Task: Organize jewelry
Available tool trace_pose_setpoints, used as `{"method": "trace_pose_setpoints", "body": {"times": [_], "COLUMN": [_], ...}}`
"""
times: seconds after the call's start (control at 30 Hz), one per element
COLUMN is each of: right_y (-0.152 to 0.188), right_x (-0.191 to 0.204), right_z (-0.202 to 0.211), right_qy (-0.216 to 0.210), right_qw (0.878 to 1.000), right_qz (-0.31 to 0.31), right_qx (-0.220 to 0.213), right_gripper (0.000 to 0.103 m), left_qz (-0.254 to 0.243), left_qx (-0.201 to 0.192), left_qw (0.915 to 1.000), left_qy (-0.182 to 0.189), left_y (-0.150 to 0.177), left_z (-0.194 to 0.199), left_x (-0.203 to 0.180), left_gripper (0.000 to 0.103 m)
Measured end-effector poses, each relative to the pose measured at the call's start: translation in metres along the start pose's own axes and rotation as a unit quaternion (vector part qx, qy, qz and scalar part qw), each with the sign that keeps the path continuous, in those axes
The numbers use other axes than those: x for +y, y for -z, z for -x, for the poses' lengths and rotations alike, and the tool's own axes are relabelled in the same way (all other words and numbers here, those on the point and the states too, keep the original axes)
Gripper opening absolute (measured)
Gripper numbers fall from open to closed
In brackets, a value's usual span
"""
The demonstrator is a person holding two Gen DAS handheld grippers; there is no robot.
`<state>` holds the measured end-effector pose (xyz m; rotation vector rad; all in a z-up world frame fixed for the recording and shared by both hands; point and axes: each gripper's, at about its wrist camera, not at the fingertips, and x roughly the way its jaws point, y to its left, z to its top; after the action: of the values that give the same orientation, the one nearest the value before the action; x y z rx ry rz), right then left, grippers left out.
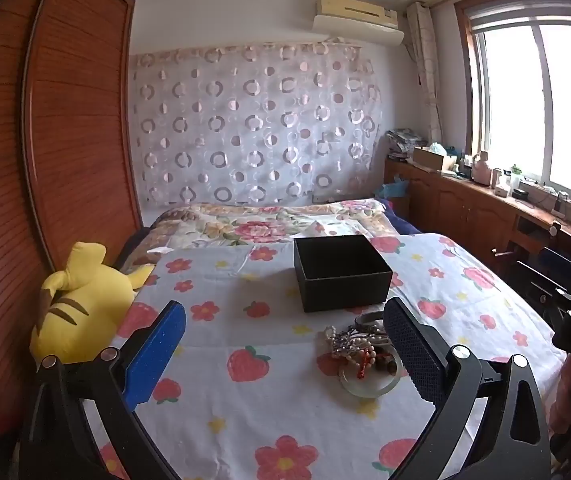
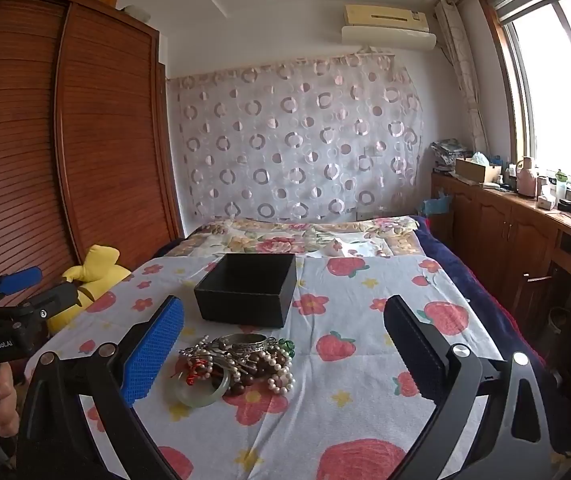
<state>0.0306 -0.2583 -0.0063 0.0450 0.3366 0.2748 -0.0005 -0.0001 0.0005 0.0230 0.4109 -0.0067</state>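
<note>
Yellow plush [image 1: 81,304] lies at nine o'clock. Left gripper [image 1: 285,352] and right gripper [image 2: 285,352] both gape empty. Jewelry [image 2: 237,364], perhaps tangled, sits at six o'clock of the box [image 2: 249,288], just beside it.
</note>
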Motion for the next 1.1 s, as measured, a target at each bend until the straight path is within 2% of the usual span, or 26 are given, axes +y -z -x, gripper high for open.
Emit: {"method": "trace_pose_setpoints", "body": {"times": [1.1], "right_y": [0.0000], "right_x": [-0.0001], "right_z": [0.0009], "right_qy": [0.000], "right_qw": [1.000], "right_qz": [-0.001], "right_qx": [-0.001], "right_gripper": [0.101], "left_qz": [-0.002], "left_qx": [-0.005], "left_qw": [1.0000], "left_qy": [0.000], "left_y": [-0.0037], "left_z": [0.0039], "left_x": [-0.0047], "left_gripper": [0.096]}}
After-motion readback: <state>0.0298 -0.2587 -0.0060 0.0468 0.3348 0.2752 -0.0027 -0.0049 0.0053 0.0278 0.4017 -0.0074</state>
